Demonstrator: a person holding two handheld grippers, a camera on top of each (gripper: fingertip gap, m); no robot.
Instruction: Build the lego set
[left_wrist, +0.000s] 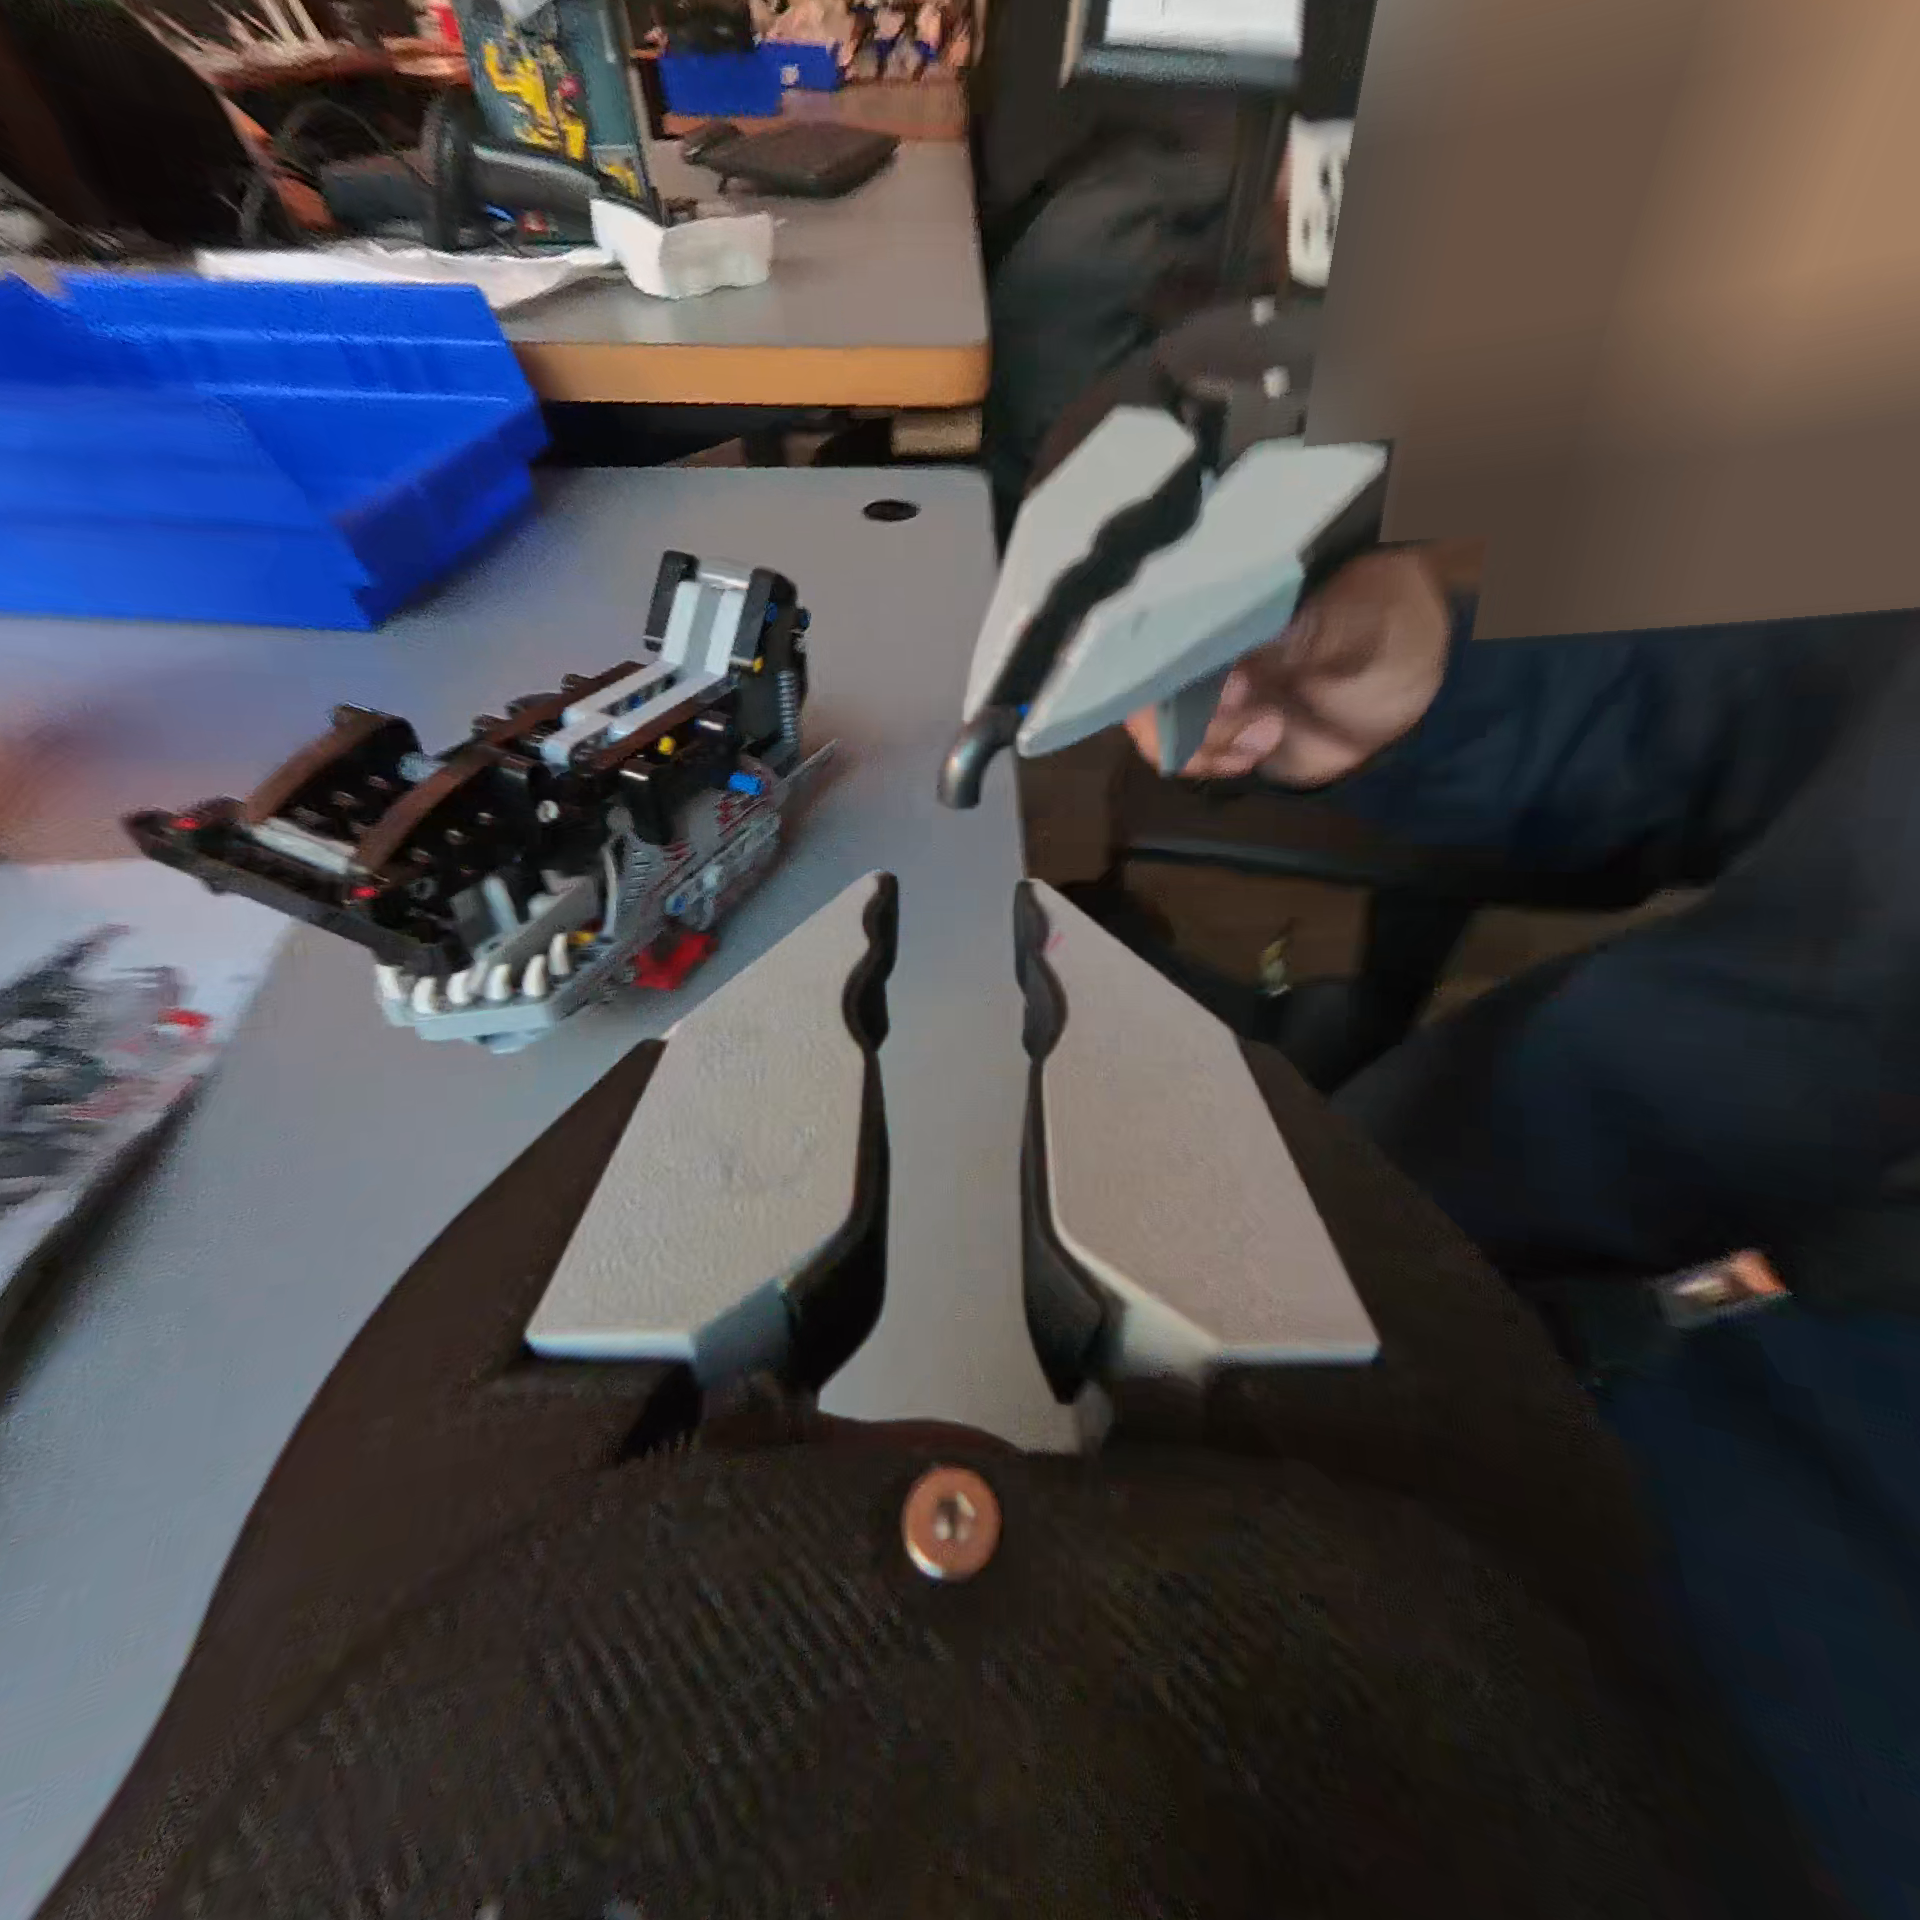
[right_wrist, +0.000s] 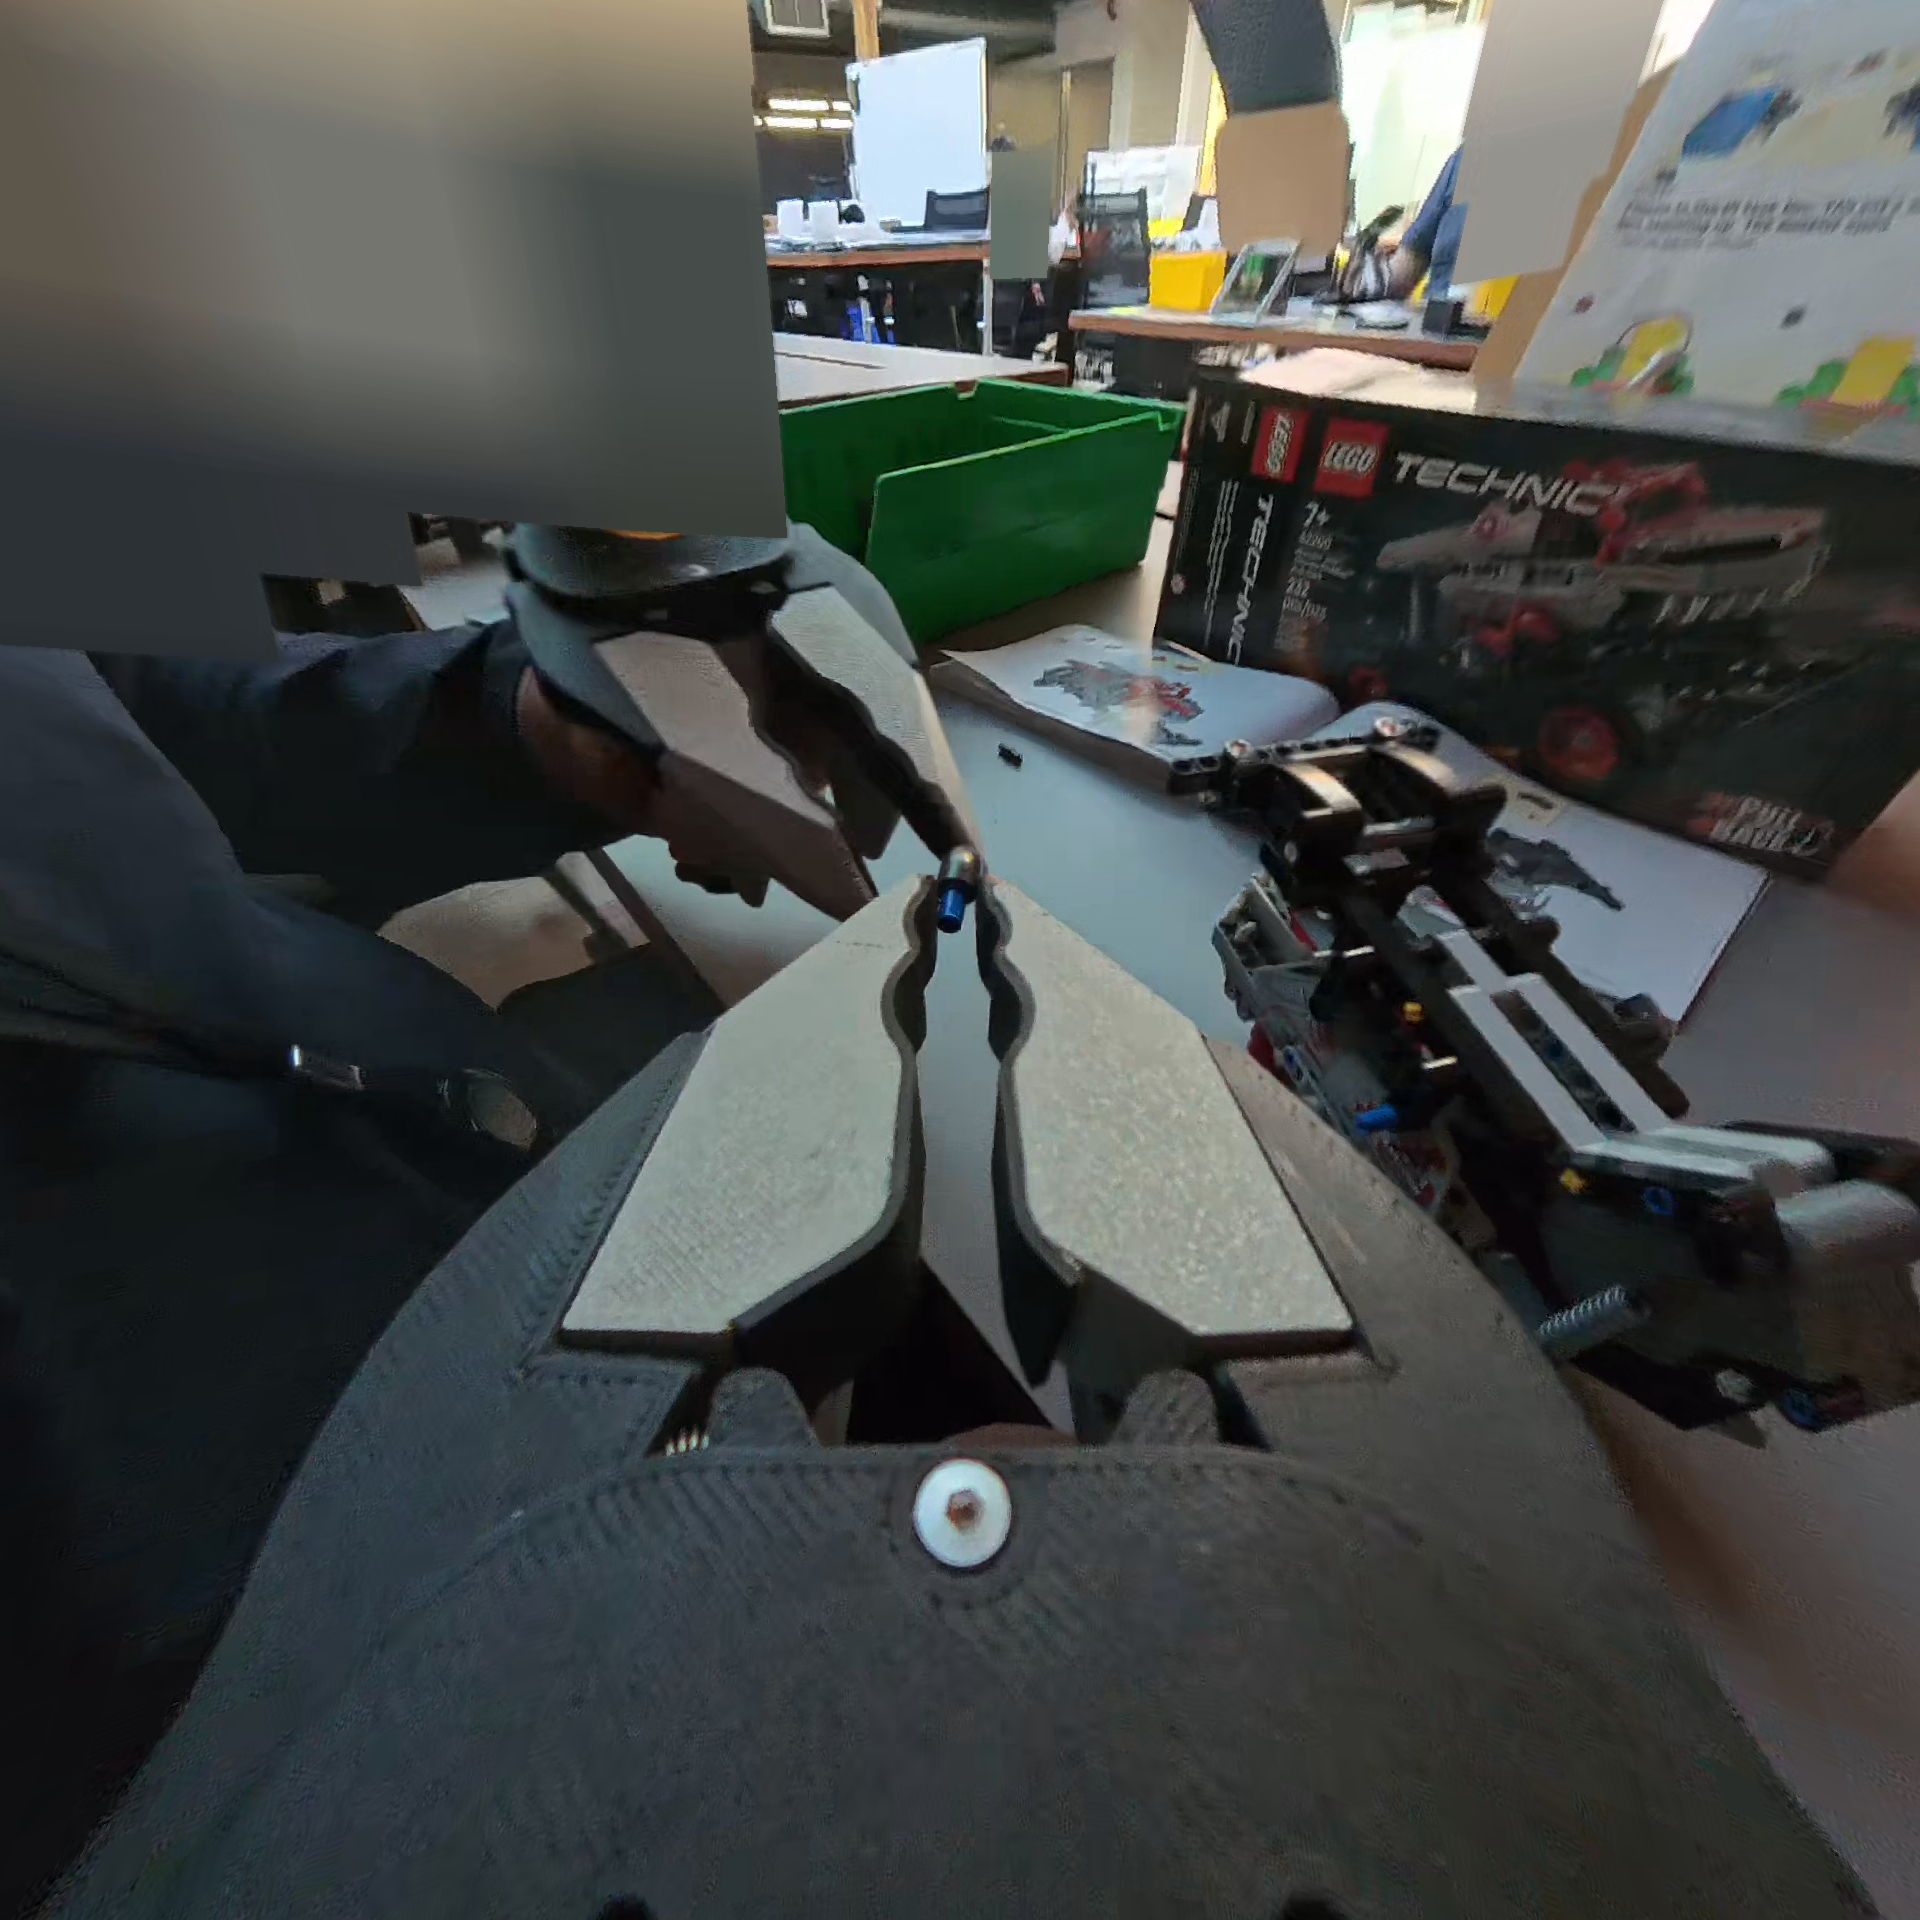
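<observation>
Grey table (left_wrist: 364, 1195): lego model (left_wrist: 520, 821), blue bin (left_wrist: 239, 447), instruction booklet (right_wrist: 1122, 686), set box (right_wrist: 1538, 603).

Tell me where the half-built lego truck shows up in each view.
Left wrist view: truck left of centre on the grey table.
Right wrist view: truck at right, before the set's box.
Shared landmark: the instruction booklet beside it.

Your model (left_wrist: 540, 831): black and grey, white teeth, red and blue bits.
Your pin (right_wrist: 951, 906): blue.
Bin beside you (left_wrist: 239, 457): blue.
Bin ahead (right_wrist: 977, 499): green.
Your table (left_wrist: 416, 1195): grey.
Box (right_wrist: 1558, 603): black, red logo.
</observation>
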